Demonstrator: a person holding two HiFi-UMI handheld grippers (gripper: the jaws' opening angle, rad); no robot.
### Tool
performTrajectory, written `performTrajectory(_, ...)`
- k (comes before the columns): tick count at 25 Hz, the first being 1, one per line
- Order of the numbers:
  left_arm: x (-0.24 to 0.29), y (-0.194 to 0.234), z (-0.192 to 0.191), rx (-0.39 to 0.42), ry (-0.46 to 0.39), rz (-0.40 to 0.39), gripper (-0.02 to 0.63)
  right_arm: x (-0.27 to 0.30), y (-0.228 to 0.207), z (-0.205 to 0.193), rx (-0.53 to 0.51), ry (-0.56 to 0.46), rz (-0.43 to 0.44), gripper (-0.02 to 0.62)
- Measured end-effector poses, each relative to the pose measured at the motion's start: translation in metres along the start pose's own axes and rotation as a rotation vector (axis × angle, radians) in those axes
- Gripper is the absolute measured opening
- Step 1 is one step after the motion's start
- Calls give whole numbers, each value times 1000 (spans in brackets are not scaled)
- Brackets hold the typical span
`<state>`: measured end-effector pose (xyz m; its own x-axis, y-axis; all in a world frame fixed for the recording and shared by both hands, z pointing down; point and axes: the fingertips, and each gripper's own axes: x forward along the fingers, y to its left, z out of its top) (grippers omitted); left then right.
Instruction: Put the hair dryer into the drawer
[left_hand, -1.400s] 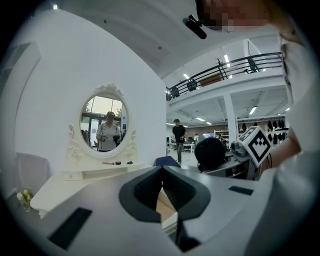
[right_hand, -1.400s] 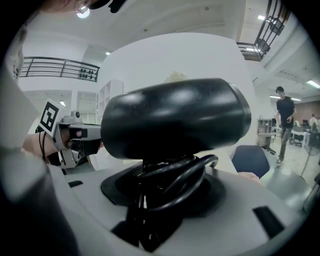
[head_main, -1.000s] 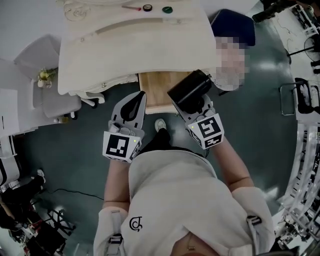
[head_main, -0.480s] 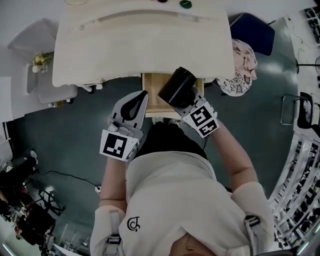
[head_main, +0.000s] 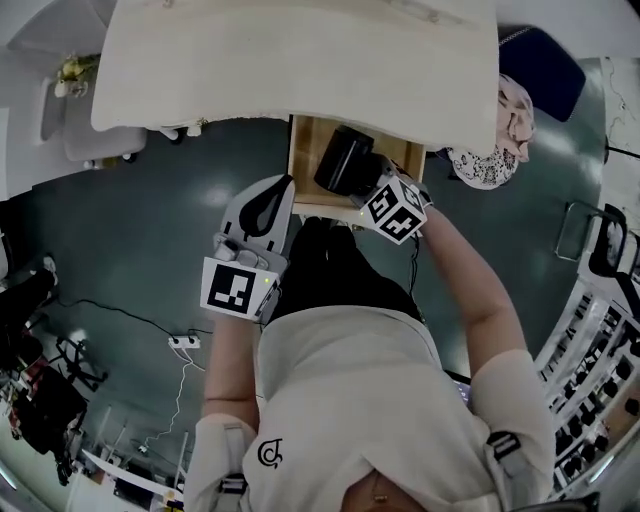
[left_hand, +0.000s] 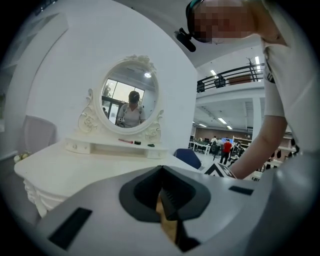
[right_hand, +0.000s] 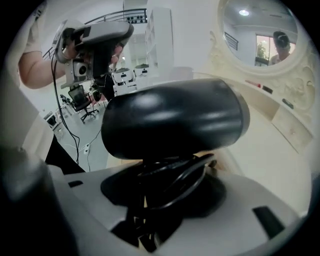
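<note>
— Since the right gripper (right_hand: 160, 175) is nearest, what sits in its jaws?
— They are clamped on the handle of the hair dryer (right_hand: 172, 117), with loops of black cord bunched round it.
— How does it look?
— Glossy black, with a stubby rounded barrel and a paler rim at one end.
— Which way does it lie?
— The handle points toward the gripper, and the barrel's long axis runs crosswise to the jaws. Seen from the head view, it is over the open wooden drawer (head_main: 305, 150). Whether it touches the bottom I cannot tell.
— And the left gripper (head_main: 285, 185)?
— Its jaws are together with nothing between them, just beside the drawer's front corner.
— Beyond?
— The white surface (head_main: 300, 60) is above the drawer, and at its back stands an oval mirror (left_hand: 131, 95) in a carved frame.
</note>
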<state>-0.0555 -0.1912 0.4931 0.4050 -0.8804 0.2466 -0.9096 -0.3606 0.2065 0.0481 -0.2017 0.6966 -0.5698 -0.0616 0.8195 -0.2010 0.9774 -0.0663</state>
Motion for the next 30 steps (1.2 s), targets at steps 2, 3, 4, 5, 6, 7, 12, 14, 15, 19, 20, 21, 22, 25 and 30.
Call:
performTrajectory(2,-2,2,-10,-18,12,20,14,14,1,-10,-11,39,24,232)
performTrajectory(3,-4,3,-15,-25,19,27,14,21,2,-15,-20,59,35,232)
performTrajectory(4,-7,3,-19,-30,24,31,14,29,6,-19,-30,78,46,232)
performTrajectory(5,-9,4,-22,-35,24,34,14,36,9,-23,-42,95,55,232)
performTrajectory(6,-11,5,-23,-41,17,37,14,44,12,-26,-56,110,62,233)
performTrajectory(7,-11,5,-23,-50,8,41,14,51,14,-28,-69,124,69,233)
performTrajectory(12,-10,2,-33,-60,14,43,14,78,17,-42,-104,232,131,235)
performTrajectory(14,-13,2,-41,-82,31,48,14,86,17,-50,-97,280,146,236)
performTrajectory(15,-16,3,-47,-94,47,50,14,89,18,-54,-90,300,150,236)
performTrajectory(19,-26,11,-61,-117,83,74,14,96,19,-68,-89,346,171,238)
performTrajectory(20,-26,12,-60,-119,80,77,14,96,19,-70,-91,349,177,239)
performTrajectory(21,-26,13,-57,-120,69,78,14,96,19,-71,-89,348,180,242)
performTrajectory(22,-25,13,-54,-120,55,77,14,97,19,-70,-79,344,181,243)
performTrajectory(25,-23,13,-51,-119,38,72,14,98,18,-65,0,326,186,254)
performTrajectory(30,-18,13,-46,-128,31,72,14,96,19,-59,-16,315,176,318)
